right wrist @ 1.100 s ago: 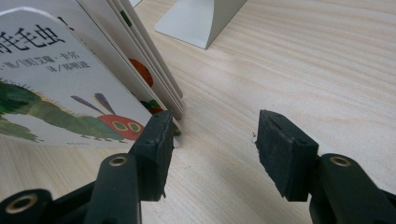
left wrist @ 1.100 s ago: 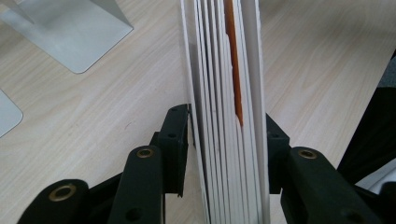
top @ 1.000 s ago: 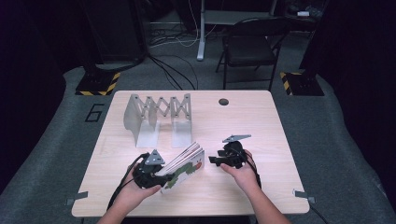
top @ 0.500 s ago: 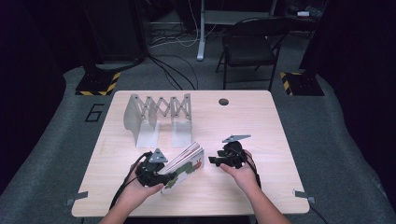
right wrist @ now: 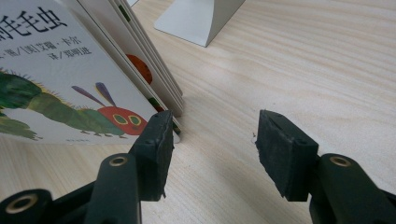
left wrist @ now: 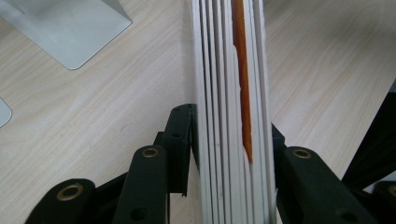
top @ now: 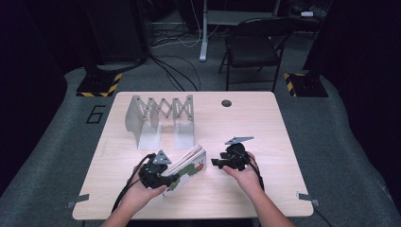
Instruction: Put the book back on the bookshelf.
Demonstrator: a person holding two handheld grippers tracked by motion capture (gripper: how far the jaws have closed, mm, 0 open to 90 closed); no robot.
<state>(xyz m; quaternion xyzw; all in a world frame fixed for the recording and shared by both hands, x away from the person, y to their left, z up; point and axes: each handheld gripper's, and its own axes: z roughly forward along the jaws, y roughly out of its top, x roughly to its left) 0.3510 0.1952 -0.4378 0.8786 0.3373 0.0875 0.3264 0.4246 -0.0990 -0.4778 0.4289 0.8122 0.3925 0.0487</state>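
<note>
— Where is the book (top: pixel 187 168)?

— Near the front edge of the table (top: pixel 283 142), standing on edge and tilted, just in front of the metal rack (top: pixel 161 118).

— Who has it?

— The left gripper (left wrist: pixel 231 154); its jaws have just been closing and now pinch the thick pages.

— And the right gripper (right wrist: pixel 212 140)?

— Spread, nothing between its jaws, just beside the book's corner.

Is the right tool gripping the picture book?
No: in the right gripper view the right tool has bare table between its jaws, and the picture book stands just beside its left jaw.
</note>
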